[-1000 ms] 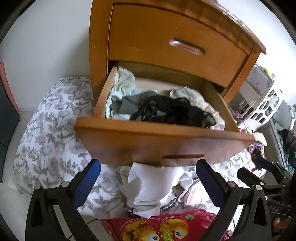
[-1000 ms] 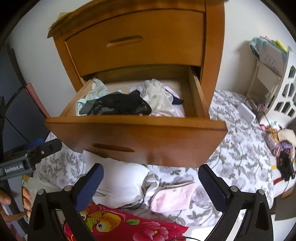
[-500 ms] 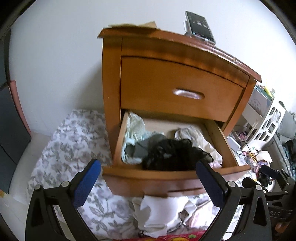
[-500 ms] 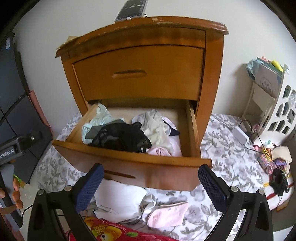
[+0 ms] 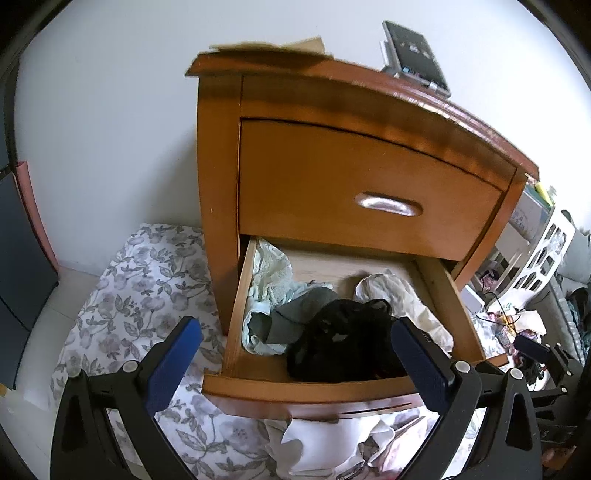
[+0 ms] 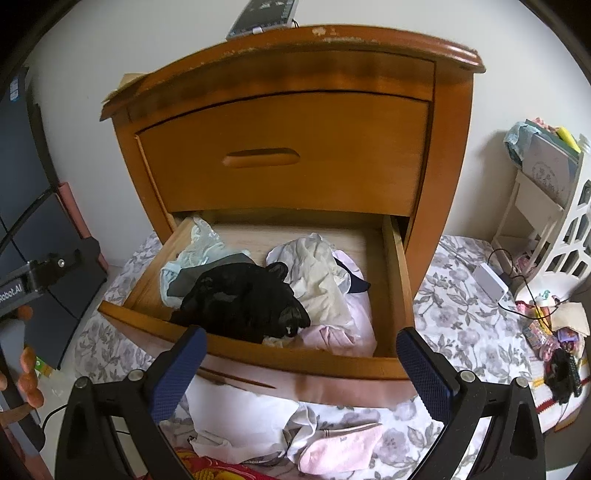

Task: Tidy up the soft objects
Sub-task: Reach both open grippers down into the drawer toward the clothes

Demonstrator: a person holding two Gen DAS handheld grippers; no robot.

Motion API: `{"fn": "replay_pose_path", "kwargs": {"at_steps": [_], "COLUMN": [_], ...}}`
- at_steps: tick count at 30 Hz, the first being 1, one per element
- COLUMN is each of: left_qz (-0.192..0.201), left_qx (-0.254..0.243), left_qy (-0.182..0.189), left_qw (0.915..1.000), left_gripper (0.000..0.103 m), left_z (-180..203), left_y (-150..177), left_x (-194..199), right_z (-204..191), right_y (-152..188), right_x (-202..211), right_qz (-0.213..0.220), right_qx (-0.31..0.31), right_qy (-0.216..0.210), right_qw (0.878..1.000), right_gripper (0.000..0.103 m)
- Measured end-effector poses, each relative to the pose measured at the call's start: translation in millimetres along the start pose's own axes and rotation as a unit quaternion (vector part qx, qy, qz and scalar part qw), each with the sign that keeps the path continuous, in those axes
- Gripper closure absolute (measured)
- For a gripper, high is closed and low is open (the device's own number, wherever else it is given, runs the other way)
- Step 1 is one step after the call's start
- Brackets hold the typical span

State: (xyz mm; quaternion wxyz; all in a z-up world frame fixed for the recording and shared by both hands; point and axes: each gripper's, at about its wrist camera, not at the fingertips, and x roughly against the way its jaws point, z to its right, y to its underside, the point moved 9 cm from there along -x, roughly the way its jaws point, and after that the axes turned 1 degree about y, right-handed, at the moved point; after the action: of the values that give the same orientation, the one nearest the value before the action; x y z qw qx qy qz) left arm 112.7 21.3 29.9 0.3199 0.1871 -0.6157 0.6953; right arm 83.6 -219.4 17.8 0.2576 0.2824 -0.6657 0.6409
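In the left wrist view the left gripper (image 5: 295, 358) hangs spread wide and empty before the pulled-out drawer (image 5: 306, 387) of the wooden nightstand (image 5: 332, 177); a black garment (image 5: 343, 343) lies inside the drawer, a pale green one (image 5: 269, 280) behind it. In the right wrist view the right gripper (image 6: 299, 373) gapes empty before that drawer (image 6: 295, 365); a pink sock (image 6: 340, 448) lies on the floral sheet (image 6: 465, 317) below the drawer.

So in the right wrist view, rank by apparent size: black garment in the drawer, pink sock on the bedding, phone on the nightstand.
1. black garment
2. pink sock, nearer the camera, so its true size is unsure
3. phone, partly cut off
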Motion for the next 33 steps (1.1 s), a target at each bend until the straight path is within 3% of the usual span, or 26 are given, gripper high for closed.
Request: {"fn": "replay_pose_path", "kwargs": {"at_steps": [11, 16, 19, 24, 33], "left_qz": [-0.044, -0.060, -0.071, -0.105, -0.141], "left_qx": [0.005, -0.004, -0.014, -0.019, -0.048], "left_qy": [0.010, 0.030, 0.042, 0.076, 0.106], "left_qw": [0.9990, 0.9977, 0.9965, 0.9914, 0.9831], "left_gripper": [0.001, 0.001, 0.007, 0.013, 0.013], "left_z": [-6, -1, 5, 18, 57], "left_y": [6, 4, 5, 12, 18], "left_x": [-44, -61, -69, -85, -111], "right_z": [6, 8, 13, 21, 26], "right_y": [-7, -12, -13, -13, -12], "right_x": [-34, -50, -60, -73, -96], "right_qz": [-0.020, -0.033, -0.043, -0.061, -0.088], "right_qx": [0.005, 0.006, 0.004, -0.005, -0.007], "right_qy": [0.010, 0.009, 0.013, 0.014, 0.012], "right_qw": [1.000, 0.999, 0.999, 0.998, 0.996], "right_gripper": [0.001, 0.013, 0.020, 0.024, 0.045]}}
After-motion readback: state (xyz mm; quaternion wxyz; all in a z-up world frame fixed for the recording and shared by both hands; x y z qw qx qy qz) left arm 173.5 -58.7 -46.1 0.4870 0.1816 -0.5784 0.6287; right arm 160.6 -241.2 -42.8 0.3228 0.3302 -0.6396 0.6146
